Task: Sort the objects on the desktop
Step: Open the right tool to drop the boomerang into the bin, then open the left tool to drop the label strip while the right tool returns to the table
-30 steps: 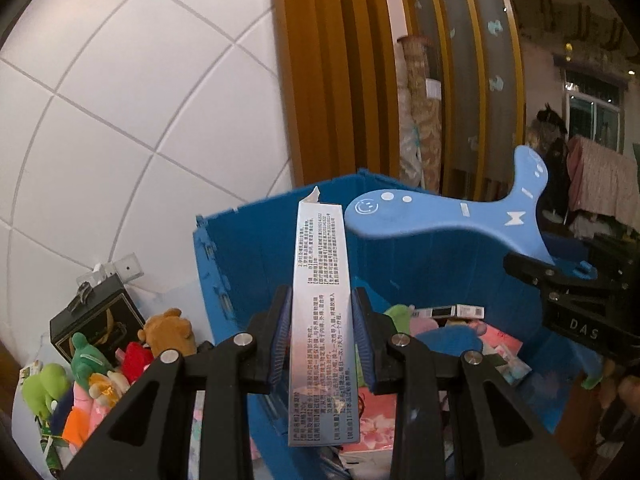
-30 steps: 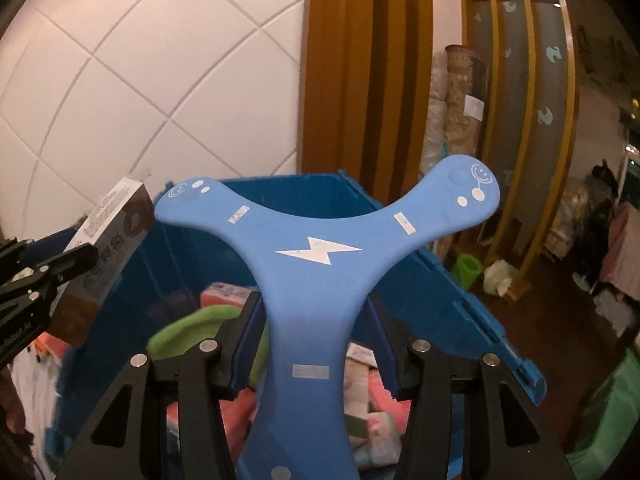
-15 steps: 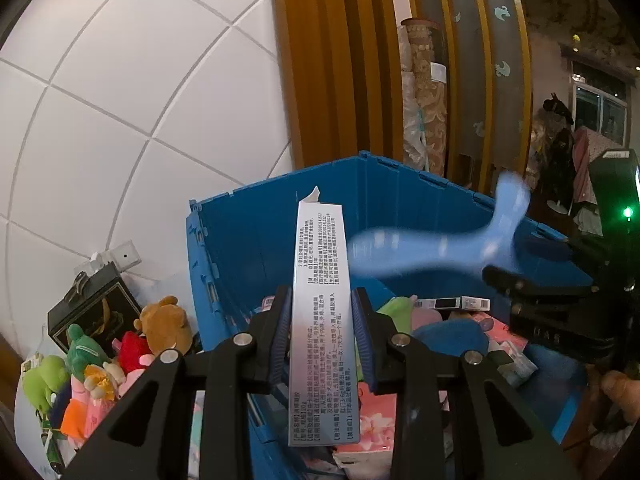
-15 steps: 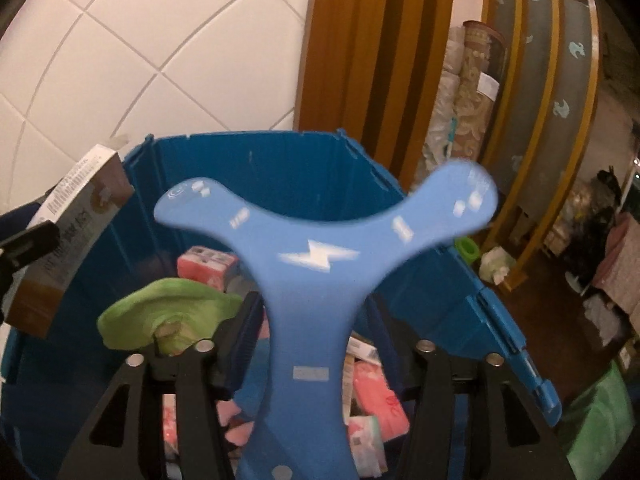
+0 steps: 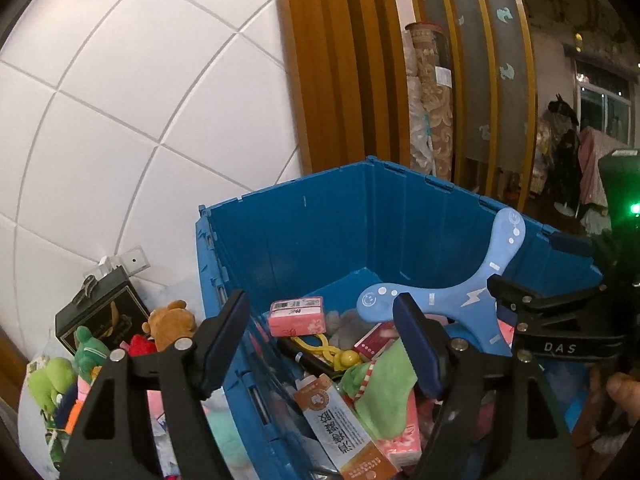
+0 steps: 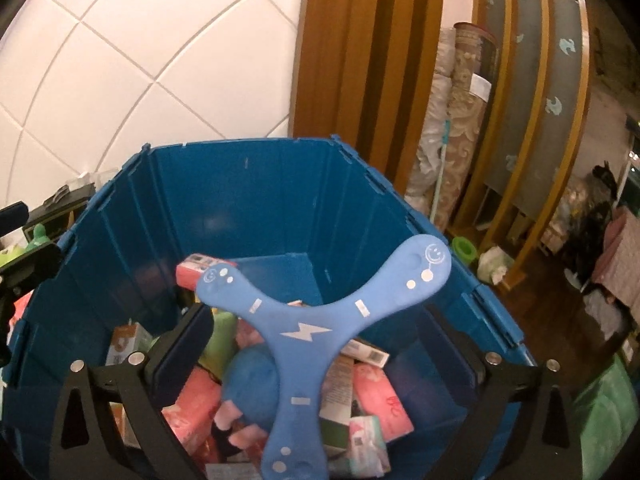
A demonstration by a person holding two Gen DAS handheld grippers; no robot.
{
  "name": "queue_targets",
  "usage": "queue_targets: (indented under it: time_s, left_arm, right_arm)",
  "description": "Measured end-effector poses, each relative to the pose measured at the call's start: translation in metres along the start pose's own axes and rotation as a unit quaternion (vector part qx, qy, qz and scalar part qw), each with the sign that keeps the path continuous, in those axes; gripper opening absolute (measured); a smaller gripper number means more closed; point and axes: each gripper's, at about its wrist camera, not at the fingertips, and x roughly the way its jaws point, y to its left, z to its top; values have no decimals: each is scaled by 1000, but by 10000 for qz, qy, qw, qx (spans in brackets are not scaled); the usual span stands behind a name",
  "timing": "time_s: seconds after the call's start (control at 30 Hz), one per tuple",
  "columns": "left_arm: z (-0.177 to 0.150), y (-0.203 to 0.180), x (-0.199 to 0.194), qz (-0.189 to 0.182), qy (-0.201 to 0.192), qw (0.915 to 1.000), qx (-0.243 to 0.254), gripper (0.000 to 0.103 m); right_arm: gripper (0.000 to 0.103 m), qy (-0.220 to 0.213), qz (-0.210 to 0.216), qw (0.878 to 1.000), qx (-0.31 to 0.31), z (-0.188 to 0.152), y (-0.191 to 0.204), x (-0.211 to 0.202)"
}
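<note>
A blue crate [image 5: 320,232] holds several items; it also shows in the right wrist view [image 6: 248,208]. My left gripper [image 5: 326,344] is open over its near left corner. The tall printed box [image 5: 340,428] lies loose in the crate below it. My right gripper [image 6: 316,356] is open wide above the crate. The blue three-armed boomerang [image 6: 304,332] sits between its spread fingers, touching neither, and rests on the pile. The boomerang also shows in the left wrist view [image 5: 448,300].
Pink packets [image 6: 376,396], a green plush [image 5: 380,384] and a blue ball [image 6: 252,388] fill the crate. Plush toys [image 5: 80,360] and a black box [image 5: 100,312] lie left of the crate. A white tiled wall and wooden slats stand behind.
Both grippers have opened. The printed box dropped from my left gripper into the crate. The boomerang came free of my right gripper and sank onto the pile.
</note>
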Motion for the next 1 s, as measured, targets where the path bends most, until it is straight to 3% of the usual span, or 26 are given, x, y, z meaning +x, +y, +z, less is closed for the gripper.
queue_targets:
  time_s: [0.27,0.37,0.53,0.8,1.0]
  left_arm:
    - [-13,21,-15,111,-90,9994,-324,74]
    - [-19,34,-27,282,-191,9986,-414,83]
    - [-33,60,-50,425,-356,9968,-581,83]
    - [-63,120,-75,626,-333,9937,-864,84]
    - [-98,173,-95,892,-227,9894,-1122,83]
  right_arm:
    - [103,-106,28,9994,316,-1,-8,-2]
    - [103,-113,29,9992,384,-5,-7,-5]
    - [103,-255,533,9967,560,-12,2,-27]
    - [103,-816,962,9909,469,-8,51,-79]
    - [103,-1085,1396,9841,145,-6,115,-107]
